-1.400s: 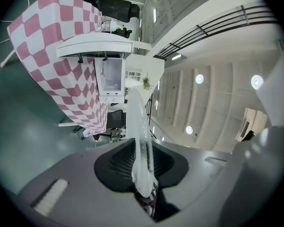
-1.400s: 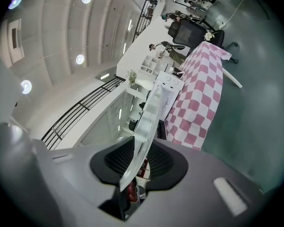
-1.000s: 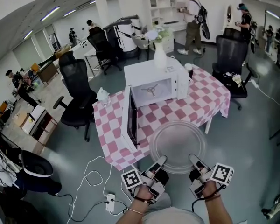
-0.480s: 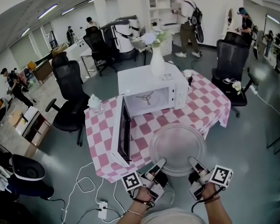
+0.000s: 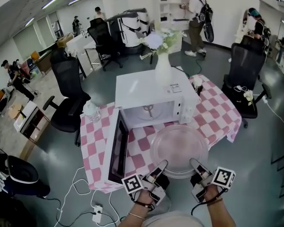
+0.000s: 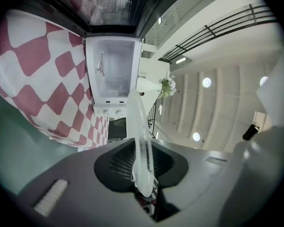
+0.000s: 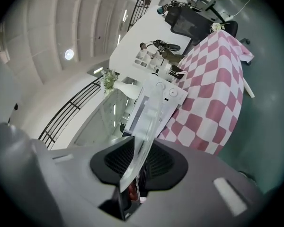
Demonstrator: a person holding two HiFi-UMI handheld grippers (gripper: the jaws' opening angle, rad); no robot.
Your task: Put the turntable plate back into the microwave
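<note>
Gripping the near rim of the clear round glass turntable plate (image 5: 179, 148) at two spaced points — likely for balance — the left gripper (image 5: 160, 166) and right gripper (image 5: 195, 165) were each clamped narrowly on the glass. The plate lay flat, round, without a long axis; its far edge faced the open white microwave (image 5: 149, 92) just ahead of both tongs.

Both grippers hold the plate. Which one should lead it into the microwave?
Probably the left gripper: it sits nearly in line with the open microwave; the right gripper is offset. Both clamp the plate.
</note>
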